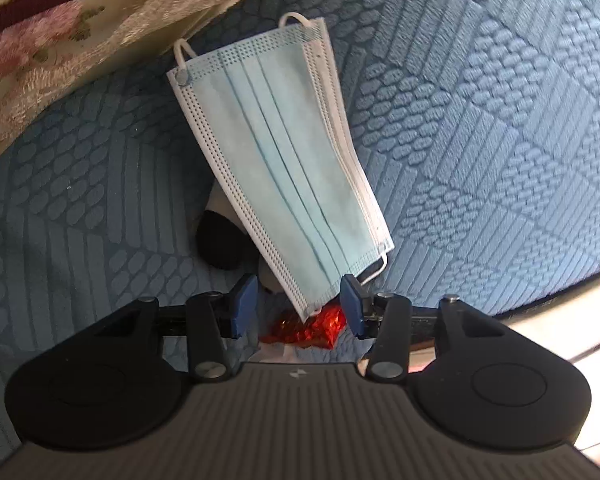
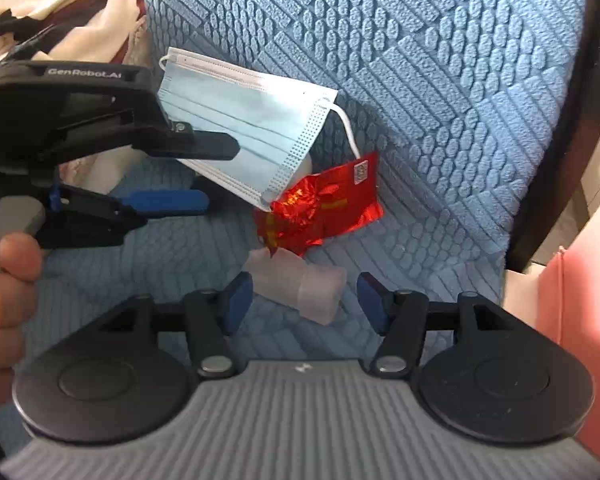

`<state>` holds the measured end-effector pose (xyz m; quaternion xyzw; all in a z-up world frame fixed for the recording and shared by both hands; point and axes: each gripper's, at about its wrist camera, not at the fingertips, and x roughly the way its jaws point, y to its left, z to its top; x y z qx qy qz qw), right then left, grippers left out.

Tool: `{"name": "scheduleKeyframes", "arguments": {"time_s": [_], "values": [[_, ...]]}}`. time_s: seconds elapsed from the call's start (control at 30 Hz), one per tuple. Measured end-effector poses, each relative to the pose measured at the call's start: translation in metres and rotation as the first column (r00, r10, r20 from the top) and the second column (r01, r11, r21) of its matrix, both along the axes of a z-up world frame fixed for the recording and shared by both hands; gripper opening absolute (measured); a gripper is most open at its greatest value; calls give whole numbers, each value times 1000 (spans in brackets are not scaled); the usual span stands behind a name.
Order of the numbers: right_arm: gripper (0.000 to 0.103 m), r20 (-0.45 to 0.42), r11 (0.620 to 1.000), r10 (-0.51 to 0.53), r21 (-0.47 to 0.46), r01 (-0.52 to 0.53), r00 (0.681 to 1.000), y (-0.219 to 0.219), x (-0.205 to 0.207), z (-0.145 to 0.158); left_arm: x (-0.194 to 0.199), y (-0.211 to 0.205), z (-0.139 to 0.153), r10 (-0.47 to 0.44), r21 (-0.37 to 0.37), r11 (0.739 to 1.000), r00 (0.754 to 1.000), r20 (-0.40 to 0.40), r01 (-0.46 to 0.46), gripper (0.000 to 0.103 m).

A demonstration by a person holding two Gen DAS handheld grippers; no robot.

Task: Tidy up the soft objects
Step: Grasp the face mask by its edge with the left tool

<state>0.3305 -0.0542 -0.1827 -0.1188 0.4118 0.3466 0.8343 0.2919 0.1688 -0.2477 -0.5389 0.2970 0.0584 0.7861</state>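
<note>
A: Face mask (image 1: 284,160) lies on the blue cushion (image 1: 480,140), its near corner over the red wrapper (image 2: 320,208) and between the left gripper (image 1: 298,306) fingers, which stand apart.

B: Right gripper (image 2: 304,300)?

A: Also spread, around the clear tube (image 2: 300,284), gripping nothing. Risk: left closes on one thin corner, mask slips free, or snags the wrapper.

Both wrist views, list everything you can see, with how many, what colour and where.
face mask: one, light blue with white edges, mid-view, over the cushion.
foil wrapper: one, shiny red, under the mask's lower corner.
plastic piece: one, translucent pale, on the cushion nearest the right gripper.
plush toy: one, black and white, mostly hidden behind the mask.
cushion: one, blue, textured.
floral fabric: one, cream and pink, far edge.
left gripper: open, around the mask's near end.
right gripper: open.
</note>
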Motion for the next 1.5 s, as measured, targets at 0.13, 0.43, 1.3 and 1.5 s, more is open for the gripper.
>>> {"name": "scheduleKeyframes", "arguments": {"time_s": [0.13,0.43,1.3,1.5], "values": [[54,-6,999,-13,-37,13,1000,7,2,-7,5,4,-9,22,-74,997,1000,-2,-22,52],[28,-1,998,-27,-61,27,1000,7,-3,-14,16,-5,-23,24,-121,992,1000,0,-24,51],[19,20,992,-107,-66,108,994,-20,-30,0,6,-2,20,27,63,998,998,49,-30,4],[18,18,990,-134,-51,135,991,-28,-34,11,-16,-7,35,-14,87,996,999,51,9,4]]}}
